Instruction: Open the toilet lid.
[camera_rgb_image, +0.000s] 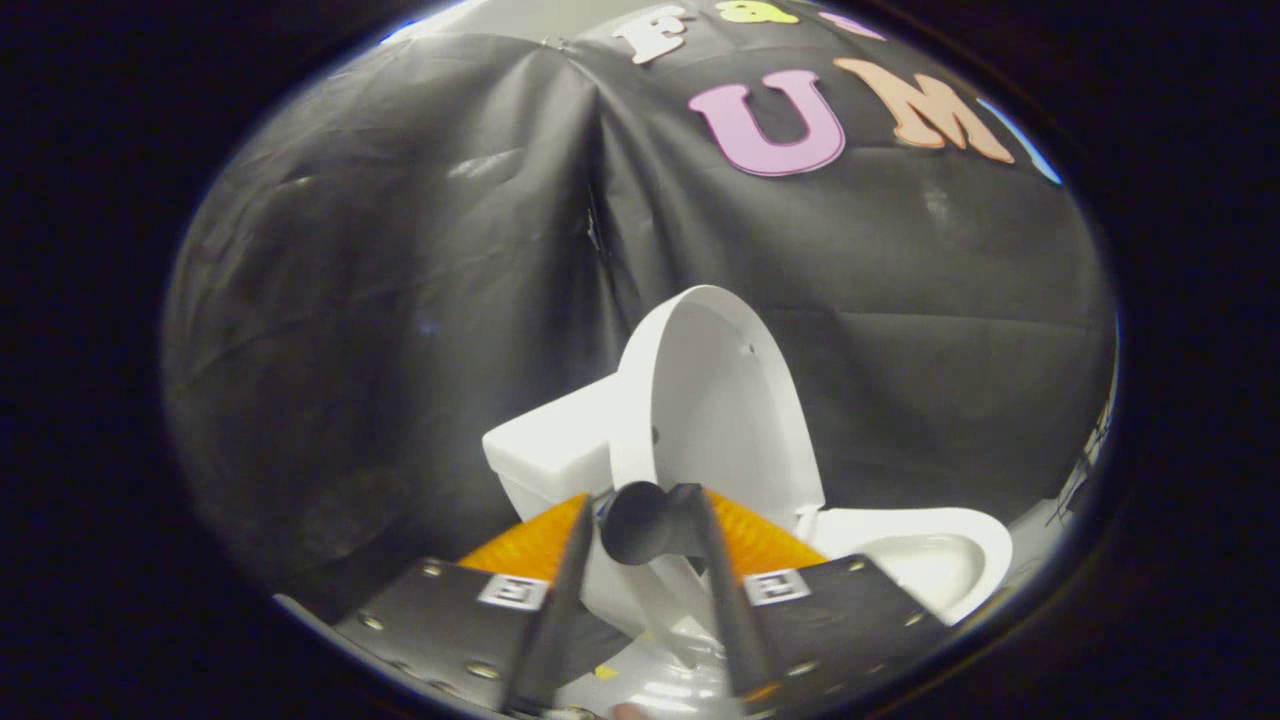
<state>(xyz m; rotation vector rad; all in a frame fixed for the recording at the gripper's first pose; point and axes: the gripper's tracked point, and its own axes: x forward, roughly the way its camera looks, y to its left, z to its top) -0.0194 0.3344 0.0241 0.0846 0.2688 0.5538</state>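
A small white toilet stands just ahead of me against the black cloth wall. Its lid (715, 400) is raised and stands nearly upright next to the tank (545, 450). The open bowl (930, 555) lies beyond my right finger. A black round handle (640, 525) sticks out from the lid's rim and sits between my fingers. My gripper (645, 505) is shut on this handle, with a finger pressing on each side of it.
The black cloth wall (400, 300) hangs close behind and around the toilet. A pale glossy floor (660, 690) shows below the fingers, and some dark cables (1085, 470) lie beyond the bowl.
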